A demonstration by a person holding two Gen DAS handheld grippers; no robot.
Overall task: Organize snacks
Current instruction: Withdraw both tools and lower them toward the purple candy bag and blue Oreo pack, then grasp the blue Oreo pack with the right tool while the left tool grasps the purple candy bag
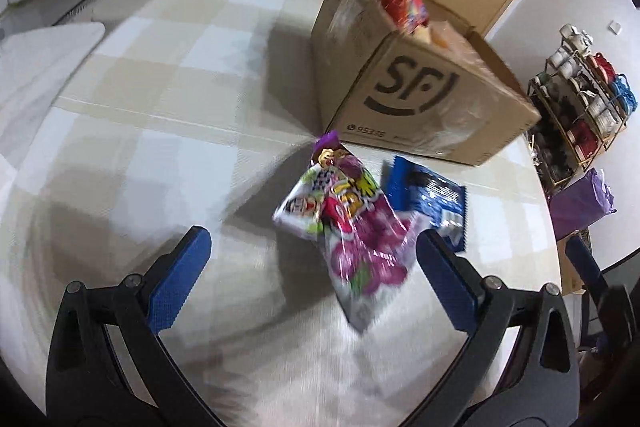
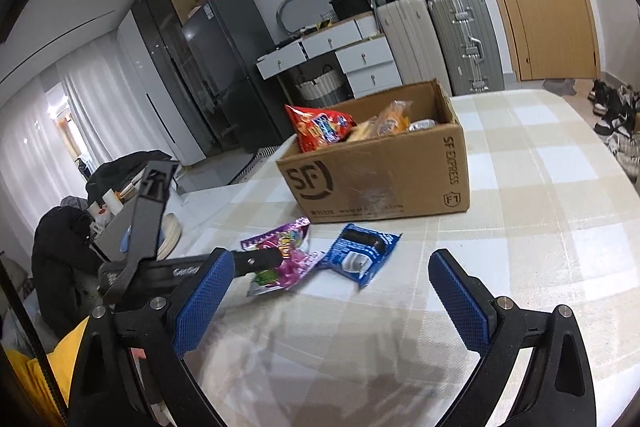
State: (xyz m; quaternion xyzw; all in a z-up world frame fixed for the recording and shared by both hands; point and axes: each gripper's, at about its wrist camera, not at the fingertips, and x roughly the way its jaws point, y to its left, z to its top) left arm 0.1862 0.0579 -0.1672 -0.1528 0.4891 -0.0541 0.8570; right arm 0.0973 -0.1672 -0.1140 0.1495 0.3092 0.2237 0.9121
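Left wrist view: the left hand-held gripper (image 1: 312, 267) stands wide with nothing pressed between its blue pads. The purple and white foil candy packet (image 1: 344, 227) lies flat on the checked beige and white desk (image 1: 160, 107), directly ahead of this gripper and partly between its fingertips, nearer the right-hand pad. Its long axis runs away from the camera toward the brown cardboard SF box (image 1: 420, 87), tilted slightly to the left of the picture. The blue and white foil biscuit packet (image 1: 428, 195) lies just beside the candy packet, toward the desk edge at the right of the picture. Right wrist view: the right hand-held gripper (image 2: 332, 267) is also wide and empty. The candy packet (image 2: 284, 251) lies ahead and to the left of it, partly covered by the left gripper (image 2: 256, 261), which reaches in from the left. The biscuit packet (image 2: 360, 251) lies ahead, close to this gripper's centre line, in front of the box (image 2: 380, 171), which already contains a red crisp bag (image 2: 316, 129). Judgement: the left hand is nearer the candy packet, and the right hand is better aligned with the biscuit packet.
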